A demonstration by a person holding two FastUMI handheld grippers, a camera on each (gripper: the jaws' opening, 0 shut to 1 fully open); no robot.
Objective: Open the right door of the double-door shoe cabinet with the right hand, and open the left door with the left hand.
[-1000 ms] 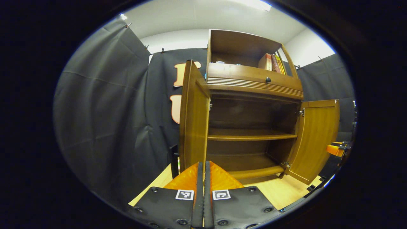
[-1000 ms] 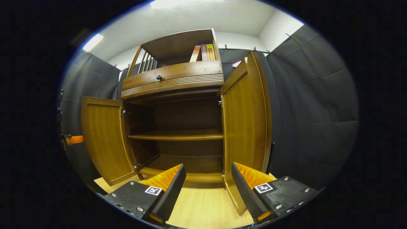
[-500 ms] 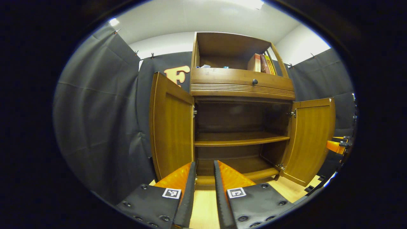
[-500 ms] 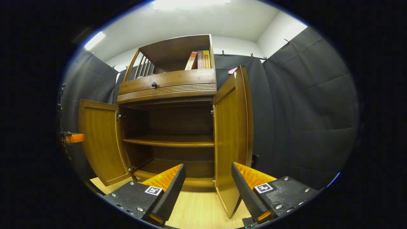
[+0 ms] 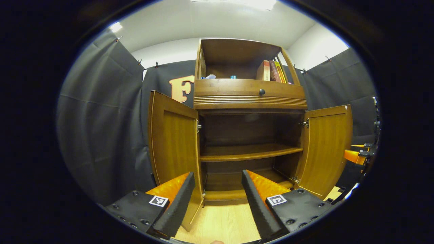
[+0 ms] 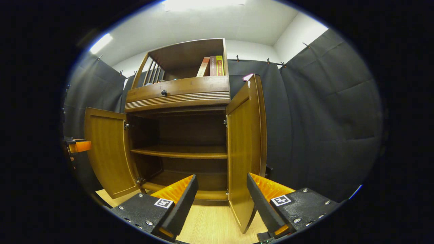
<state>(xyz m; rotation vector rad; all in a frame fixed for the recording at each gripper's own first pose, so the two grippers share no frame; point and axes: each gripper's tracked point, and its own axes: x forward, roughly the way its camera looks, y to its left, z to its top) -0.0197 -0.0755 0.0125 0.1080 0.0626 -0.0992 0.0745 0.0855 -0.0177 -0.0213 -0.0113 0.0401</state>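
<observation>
The wooden shoe cabinet (image 5: 249,98) stands with both doors swung out. In the left gripper view, the left door (image 5: 173,145) angles toward me and the right door (image 5: 327,149) hangs open farther off. My left gripper (image 5: 217,205) is open, and the left door's lower corner sits just beside its left finger (image 5: 174,208). In the right gripper view, my right gripper (image 6: 222,203) is open too. The right door (image 6: 245,149) stands edge-on between its fingers, pressed by neither. The left door (image 6: 106,152) is open at the far side. The inside shelf (image 6: 179,152) is bare.
A drawer with a dark knob (image 5: 261,92) sits above the doors. Books (image 5: 271,70) stand on the top shelf. Black cloth walls close in on both sides. Light wood floor (image 6: 210,223) runs in front. The other gripper (image 5: 356,155) shows at the right edge.
My left gripper went from shut to open and drew back from the left door, which now stands wider. The right gripper stayed open and shifted only slightly.
</observation>
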